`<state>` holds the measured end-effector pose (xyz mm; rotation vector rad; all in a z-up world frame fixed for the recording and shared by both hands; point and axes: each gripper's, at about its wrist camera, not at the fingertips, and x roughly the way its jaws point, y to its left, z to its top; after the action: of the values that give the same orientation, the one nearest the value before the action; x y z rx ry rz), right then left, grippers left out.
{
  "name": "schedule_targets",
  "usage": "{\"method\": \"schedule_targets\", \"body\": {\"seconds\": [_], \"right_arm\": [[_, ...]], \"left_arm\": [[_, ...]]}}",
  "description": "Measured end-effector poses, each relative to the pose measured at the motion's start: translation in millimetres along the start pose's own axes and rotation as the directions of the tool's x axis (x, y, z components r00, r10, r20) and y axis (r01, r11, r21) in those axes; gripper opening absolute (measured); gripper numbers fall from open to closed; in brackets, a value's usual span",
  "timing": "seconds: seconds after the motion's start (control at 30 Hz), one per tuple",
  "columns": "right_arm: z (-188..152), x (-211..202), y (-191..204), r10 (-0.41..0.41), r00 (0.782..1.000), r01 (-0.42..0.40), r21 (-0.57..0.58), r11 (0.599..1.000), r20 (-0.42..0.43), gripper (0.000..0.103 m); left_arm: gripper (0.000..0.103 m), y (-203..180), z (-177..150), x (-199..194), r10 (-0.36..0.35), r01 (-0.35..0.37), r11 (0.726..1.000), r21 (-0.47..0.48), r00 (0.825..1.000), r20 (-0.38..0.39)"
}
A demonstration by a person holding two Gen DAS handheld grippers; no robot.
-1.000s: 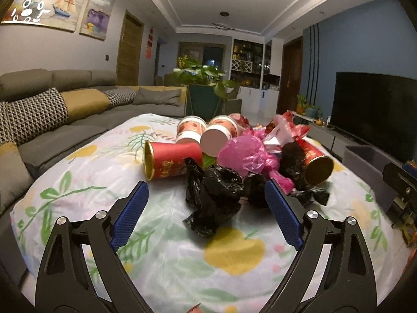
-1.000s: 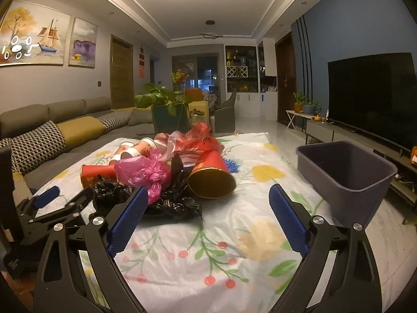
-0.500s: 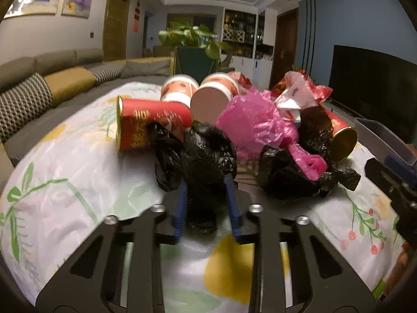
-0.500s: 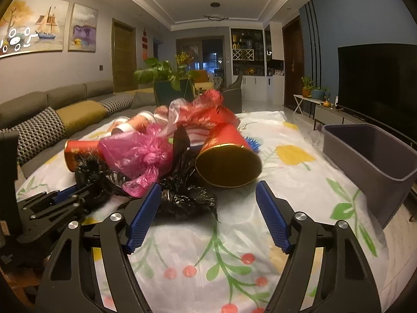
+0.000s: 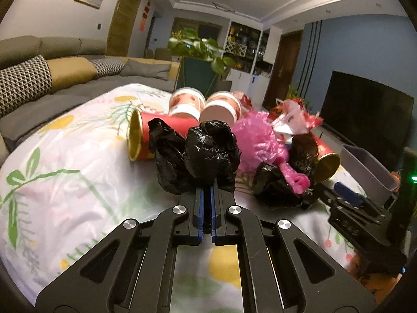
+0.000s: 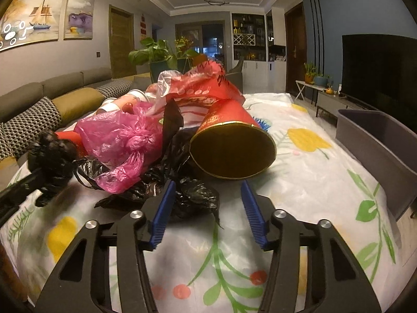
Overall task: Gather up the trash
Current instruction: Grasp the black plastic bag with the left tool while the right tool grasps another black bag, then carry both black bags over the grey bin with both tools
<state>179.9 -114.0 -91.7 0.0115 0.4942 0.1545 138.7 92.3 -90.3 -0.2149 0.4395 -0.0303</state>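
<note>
A crumpled black bag (image 5: 211, 154) is being pinched in the nearly closed left tool (image 5: 206, 195) above the counter (image 5: 65, 172), while the right tool (image 6: 206, 195) is being held wide before another black bag (image 6: 192, 198), so carrying to the grey bin (image 6: 378, 140) is probably being called for next.

My room is dim and warm-toned, lit softly from the ceiling cove at the top of both frames. Fisheye bending curves the walls, and black vignette fills the corners. At left in my right view, the black bag (image 6: 53, 156) smears with motion blur.
</note>
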Motion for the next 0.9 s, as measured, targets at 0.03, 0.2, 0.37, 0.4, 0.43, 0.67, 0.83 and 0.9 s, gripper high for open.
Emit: {"method": "schedule_targets", "body": {"seconds": [0.03,0.2,0.37,0.4,0.43,0.67,0.83,0.9], "right_arm": [[0,0,2,0.004,1.000,-0.004,-0.003,1.000,-0.003,0.045],[0,2,7,0.022,1.000,-0.022,-0.032,0.999,-0.020,0.023],[1,4,12,0.028,1.000,-0.028,-0.059,0.998,-0.015,0.010],[1,3,12,0.028,0.999,-0.029,-0.060,0.998,-0.014,0.010],[1,2,12,0.030,0.999,-0.031,-0.059,0.998,-0.014,0.008],[4,-23,6,0.068,0.998,-0.067,-0.045,0.997,0.016,0.006],[6,-47,1,0.096,0.994,-0.095,-0.039,0.995,0.045,0.005],[7,-56,-2,0.115,0.992,-0.114,-0.030,0.993,0.049,0.005]], "left_arm": [[0.004,1,0,-3,0.001,-0.001,1.000,-0.001,1.000,0.006],[0.004,-1,6,-13,0.003,-0.002,1.000,-0.008,0.999,0.034],[0.004,-3,8,-20,0.005,-0.005,1.000,-0.001,0.999,0.051],[0.004,-3,8,-21,0.004,-0.004,1.000,-0.001,0.999,0.052],[0.004,-3,9,-22,0.005,-0.005,1.000,-0.002,0.999,0.053],[0.004,-3,8,-32,0.005,-0.005,1.000,0.001,0.998,0.068],[0.004,-8,7,-41,-0.004,0.004,1.000,0.009,0.997,0.081],[0.004,-11,7,-44,-0.008,0.006,1.000,0.017,0.996,0.087]]}}
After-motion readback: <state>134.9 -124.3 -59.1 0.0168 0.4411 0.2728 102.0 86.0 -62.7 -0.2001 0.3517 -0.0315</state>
